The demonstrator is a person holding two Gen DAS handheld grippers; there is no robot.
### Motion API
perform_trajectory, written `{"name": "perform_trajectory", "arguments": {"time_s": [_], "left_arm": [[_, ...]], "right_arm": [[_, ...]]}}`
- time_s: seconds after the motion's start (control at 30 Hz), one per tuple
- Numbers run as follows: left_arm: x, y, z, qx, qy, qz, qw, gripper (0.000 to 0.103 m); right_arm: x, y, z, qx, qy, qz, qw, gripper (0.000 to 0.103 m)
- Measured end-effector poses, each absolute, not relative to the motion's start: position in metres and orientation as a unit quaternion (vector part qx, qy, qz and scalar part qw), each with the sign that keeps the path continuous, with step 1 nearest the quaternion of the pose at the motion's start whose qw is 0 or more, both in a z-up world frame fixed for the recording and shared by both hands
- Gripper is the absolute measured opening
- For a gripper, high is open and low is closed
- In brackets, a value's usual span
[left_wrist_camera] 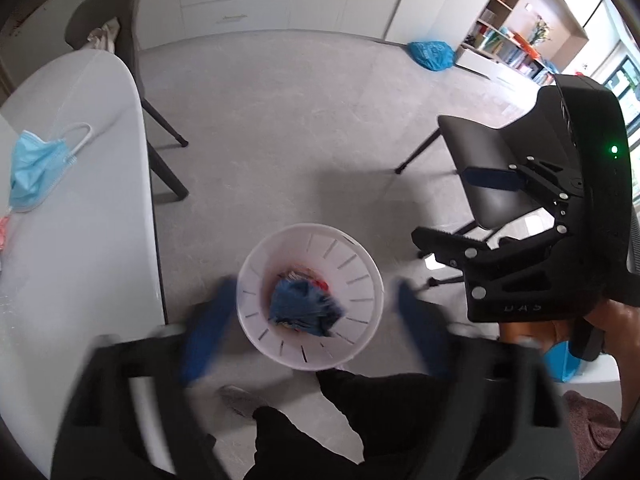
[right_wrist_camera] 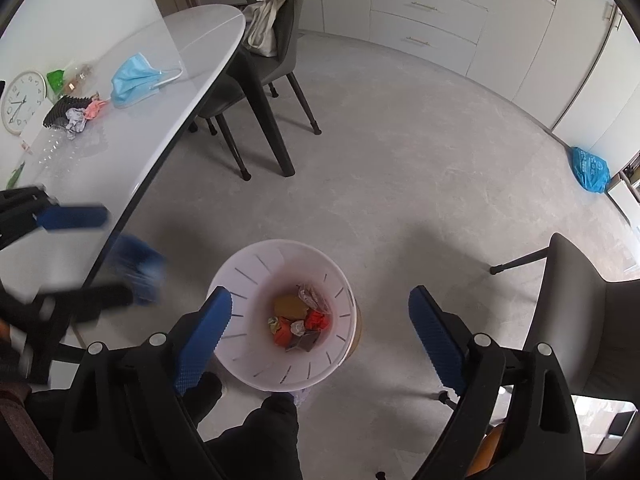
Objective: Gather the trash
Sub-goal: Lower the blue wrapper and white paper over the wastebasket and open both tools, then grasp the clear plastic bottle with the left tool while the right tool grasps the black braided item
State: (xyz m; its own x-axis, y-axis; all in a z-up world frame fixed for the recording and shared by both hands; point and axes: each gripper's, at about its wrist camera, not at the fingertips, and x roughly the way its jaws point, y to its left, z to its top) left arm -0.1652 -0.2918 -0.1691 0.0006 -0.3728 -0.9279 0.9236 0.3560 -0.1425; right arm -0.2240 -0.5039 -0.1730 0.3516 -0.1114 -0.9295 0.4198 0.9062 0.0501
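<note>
A white slotted bin (left_wrist_camera: 312, 296) stands on the floor beside the white table (left_wrist_camera: 80, 240). My left gripper (left_wrist_camera: 310, 328) is open above it, blurred, and a blue crumpled piece (left_wrist_camera: 304, 308) is falling between its fingers over the bin. In the right wrist view that blue piece (right_wrist_camera: 140, 272) shows blurred in the air left of the bin (right_wrist_camera: 280, 316), beside the left gripper (right_wrist_camera: 96, 256). My right gripper (right_wrist_camera: 320, 336) is open and empty above the bin, which holds several crumpled scraps (right_wrist_camera: 300, 324). A blue face mask (right_wrist_camera: 132, 80) lies on the table (right_wrist_camera: 132, 128).
More scraps (right_wrist_camera: 80, 116), a black ridged piece (right_wrist_camera: 64, 110), a green wrapper (right_wrist_camera: 56, 80) and a clock (right_wrist_camera: 22, 102) lie on the table. Dark chairs stand at the table's far end (right_wrist_camera: 276, 36) and to the right (right_wrist_camera: 580, 320). A blue bag (right_wrist_camera: 590, 170) sits by the wall.
</note>
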Motion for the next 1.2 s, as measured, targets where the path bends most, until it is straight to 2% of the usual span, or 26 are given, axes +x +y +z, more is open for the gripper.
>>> {"name": "perform_trajectory", "arguments": {"time_s": [0.1, 0.57, 1.0, 1.2], "left_arm": [[-0.168, -0.295, -0.163, 0.266, 0.500, -0.499, 0.656, 0.093], [-0.143, -0.284, -0.142, 0.235, 0.491, -0.446, 0.711, 0.093], [0.002, -0.163, -0.103, 0.201, 0.474, -0.278, 0.811, 0.094], [0.102, -0.095, -0.095, 0.143, 0.499, -0.220, 0.826, 0.093]], "right_arm": [[-0.225, -0.509, -0.174, 0.141, 0.546, -0.159, 0.810, 0.090], [-0.208, -0.515, -0.160, 0.120, 0.533, -0.129, 0.827, 0.090], [-0.063, -0.454, -0.120, 0.049, 0.498, -0.004, 0.866, 0.093], [0.011, -0.413, -0.109, 0.055, 0.485, 0.022, 0.873, 0.093]]}}
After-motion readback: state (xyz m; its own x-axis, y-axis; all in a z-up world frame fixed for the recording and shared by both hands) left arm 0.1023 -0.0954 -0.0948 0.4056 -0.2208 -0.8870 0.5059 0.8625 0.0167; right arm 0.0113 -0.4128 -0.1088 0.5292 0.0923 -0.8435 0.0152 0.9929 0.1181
